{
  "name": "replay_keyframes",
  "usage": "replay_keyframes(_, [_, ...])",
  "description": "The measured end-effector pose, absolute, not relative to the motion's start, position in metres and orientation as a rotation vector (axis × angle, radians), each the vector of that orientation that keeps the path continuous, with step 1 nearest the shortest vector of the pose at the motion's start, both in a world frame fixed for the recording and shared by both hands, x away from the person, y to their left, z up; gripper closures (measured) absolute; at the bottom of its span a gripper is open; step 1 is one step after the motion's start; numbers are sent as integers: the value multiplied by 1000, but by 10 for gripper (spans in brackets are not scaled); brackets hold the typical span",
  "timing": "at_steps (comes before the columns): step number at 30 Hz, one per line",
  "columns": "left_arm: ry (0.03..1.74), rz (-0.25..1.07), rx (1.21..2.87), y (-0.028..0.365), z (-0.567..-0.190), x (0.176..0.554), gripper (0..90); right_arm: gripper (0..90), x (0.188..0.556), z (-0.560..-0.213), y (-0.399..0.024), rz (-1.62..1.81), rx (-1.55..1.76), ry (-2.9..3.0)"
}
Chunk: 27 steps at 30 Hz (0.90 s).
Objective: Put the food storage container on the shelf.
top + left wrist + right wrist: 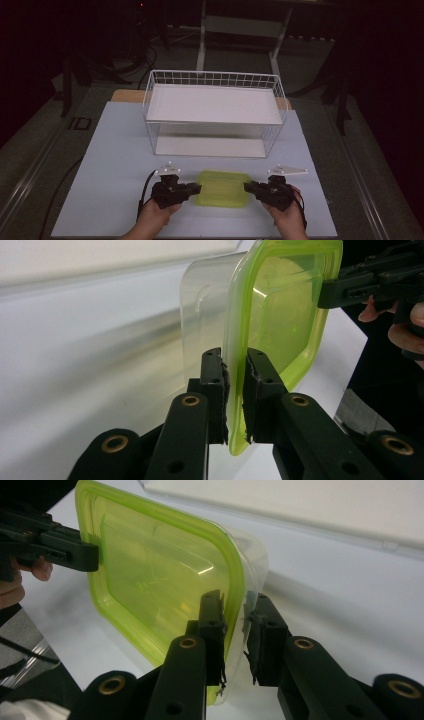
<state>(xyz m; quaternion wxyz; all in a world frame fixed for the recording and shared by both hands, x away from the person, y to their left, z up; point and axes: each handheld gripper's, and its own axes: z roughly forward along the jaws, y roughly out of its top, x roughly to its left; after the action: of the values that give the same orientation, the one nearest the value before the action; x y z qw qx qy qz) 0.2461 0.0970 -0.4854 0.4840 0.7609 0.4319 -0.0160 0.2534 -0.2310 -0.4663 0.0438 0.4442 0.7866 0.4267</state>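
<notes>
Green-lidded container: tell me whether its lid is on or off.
On. The green lid covers the clear container; both grippers pinch its rim.

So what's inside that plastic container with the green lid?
Nothing visible: through the green lid and clear container walls it looks empty, though the jaws cover small edge parts.

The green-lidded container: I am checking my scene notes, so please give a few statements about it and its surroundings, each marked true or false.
1. The left gripper clamps the rim of the green-lidded container. True.
2. The container sits inside the wire basket. False: it lies on the table, in front of the basket.
3. The right gripper has the opposite rim between its jaws. True.
4. The container's lid is red. False: it is yellow-green.
</notes>
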Motion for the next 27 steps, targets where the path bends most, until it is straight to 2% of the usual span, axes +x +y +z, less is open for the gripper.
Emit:
replay_keyframes(14, [1040, 80, 1780, 118, -453, 280, 813, 784, 295, -422, -205, 1327, 1224, 2331])
replay_keyframes(19, [1053, 83, 1775, 123, -456, 295, 814, 784, 310, -425, -199, 1329, 1240, 2327])
replay_keyframes(27, [1096, 71, 1779, 123, -484, 322, 814, 780, 338, -453, -193, 1297, 1329, 2322])
